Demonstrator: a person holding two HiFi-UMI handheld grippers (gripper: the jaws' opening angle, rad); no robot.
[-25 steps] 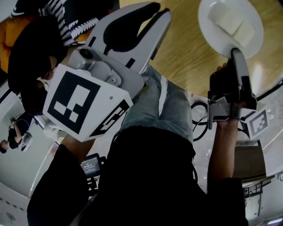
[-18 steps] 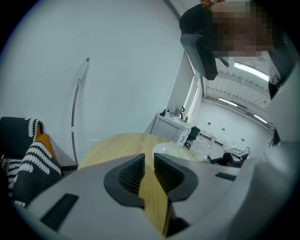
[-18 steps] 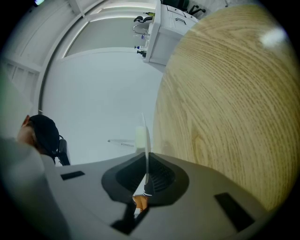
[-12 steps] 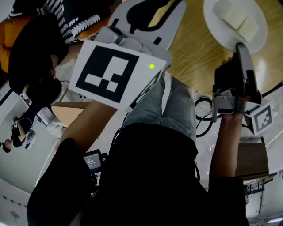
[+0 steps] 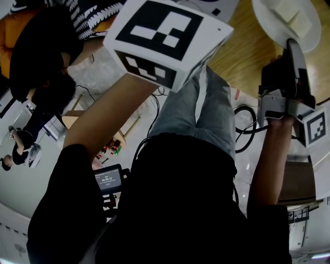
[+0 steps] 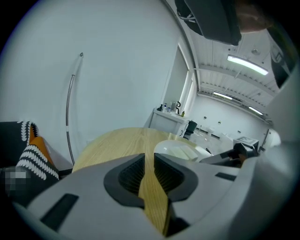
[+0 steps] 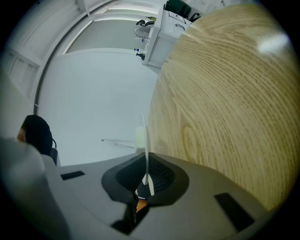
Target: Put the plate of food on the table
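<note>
The plate [image 5: 273, 26], with pale blocks of food [image 5: 296, 15] on it, was over the near edge of the table [image 5: 242, 51], at the top right of the head view and partly cut off by the frame. The right gripper [image 5: 293, 46] pinched its near rim. In the right gripper view the plate ran edge-on as a thin white line between the pads, which were pressed together on it. A rim grip like that probably served to keep the plate level and the food in place while it was carried over the wood. Whether the plate already rested on the table or hung just above it could not be told.

The left gripper [image 6: 152, 176] carried nothing. Its jaws stood a little apart and only the wood showed through the narrow gap. It pointed across the table toward the plate, likely just kept clear of the work.

Against the earlier frames, the left gripper had gone forward. Its jaws, then in plain sight in the head view, were now past the top edge, and only its marker cube [image 5: 165, 33] remained in view. The plate sat further toward the top right corner. The right grip on the rim looked unchanged.
</note>
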